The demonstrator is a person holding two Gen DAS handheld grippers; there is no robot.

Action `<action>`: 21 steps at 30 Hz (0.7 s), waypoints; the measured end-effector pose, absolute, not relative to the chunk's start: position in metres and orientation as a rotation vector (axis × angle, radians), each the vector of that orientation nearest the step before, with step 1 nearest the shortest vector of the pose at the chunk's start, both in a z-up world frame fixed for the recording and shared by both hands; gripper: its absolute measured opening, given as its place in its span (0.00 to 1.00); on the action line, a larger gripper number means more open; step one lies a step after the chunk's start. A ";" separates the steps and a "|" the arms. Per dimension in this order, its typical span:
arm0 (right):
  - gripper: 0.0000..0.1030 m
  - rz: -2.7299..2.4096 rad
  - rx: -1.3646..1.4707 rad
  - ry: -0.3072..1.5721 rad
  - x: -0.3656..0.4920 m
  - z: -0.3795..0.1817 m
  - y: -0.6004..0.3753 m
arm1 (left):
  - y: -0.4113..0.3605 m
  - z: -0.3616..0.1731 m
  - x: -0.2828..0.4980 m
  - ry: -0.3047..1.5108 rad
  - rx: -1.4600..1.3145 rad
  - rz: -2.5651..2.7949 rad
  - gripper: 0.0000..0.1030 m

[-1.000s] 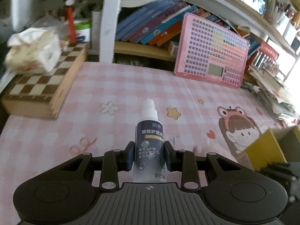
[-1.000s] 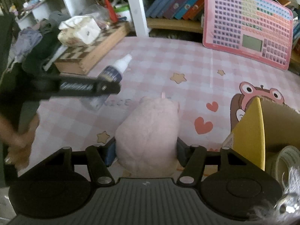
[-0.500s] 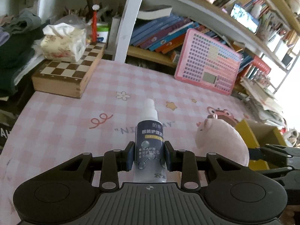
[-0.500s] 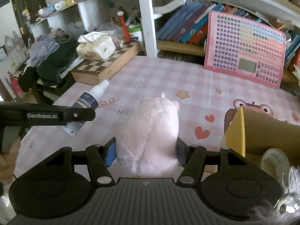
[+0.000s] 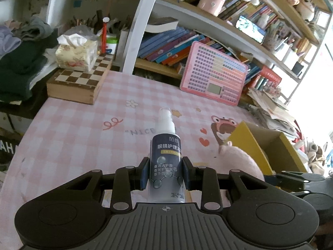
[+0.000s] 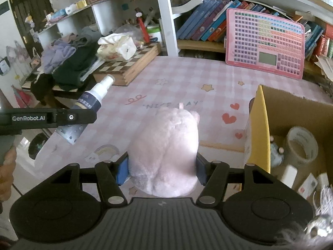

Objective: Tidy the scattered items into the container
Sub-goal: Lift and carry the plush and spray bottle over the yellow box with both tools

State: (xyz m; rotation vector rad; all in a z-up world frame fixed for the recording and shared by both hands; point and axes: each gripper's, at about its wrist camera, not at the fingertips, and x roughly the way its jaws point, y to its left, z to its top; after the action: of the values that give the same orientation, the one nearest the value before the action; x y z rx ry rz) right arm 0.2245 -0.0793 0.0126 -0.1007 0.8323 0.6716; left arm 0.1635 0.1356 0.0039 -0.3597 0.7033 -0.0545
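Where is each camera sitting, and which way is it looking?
Left wrist: sits on the left gripper, looking along its fingers, down over the spray bottle at the pink checked table.
Right wrist: sits on the right gripper, looking over the pink plush toy; a hand shows at left.
Both see the cardboard box.

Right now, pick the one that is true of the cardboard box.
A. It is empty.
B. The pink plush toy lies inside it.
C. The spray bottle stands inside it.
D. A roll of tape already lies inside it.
D: in the right wrist view a roll of tape lies inside the cardboard box, while the spray bottle and the pink plush toy are each held between fingers outside it.
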 end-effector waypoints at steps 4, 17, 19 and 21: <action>0.58 0.678 -0.105 0.836 0.201 0.013 -0.081 | 0.133 0.004 0.140 0.709 -0.355 -0.065 0.30; 0.58 0.677 -0.090 0.836 0.123 0.014 -0.091 | 0.126 0.011 0.069 0.701 -0.377 -0.125 0.30; 0.58 0.676 -0.095 0.836 0.113 0.014 -0.091 | 0.122 0.012 0.059 0.697 -0.374 -0.137 0.30; 0.58 0.673 -0.100 0.830 0.102 0.014 -0.094 | 0.118 0.013 0.051 0.694 -0.372 -0.152 0.30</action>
State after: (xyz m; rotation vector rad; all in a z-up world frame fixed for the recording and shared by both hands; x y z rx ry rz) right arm 0.1023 -0.0939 0.0143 -0.0997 0.8299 0.6733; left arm 0.0510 0.1180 0.0128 -0.3725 0.6942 -0.1522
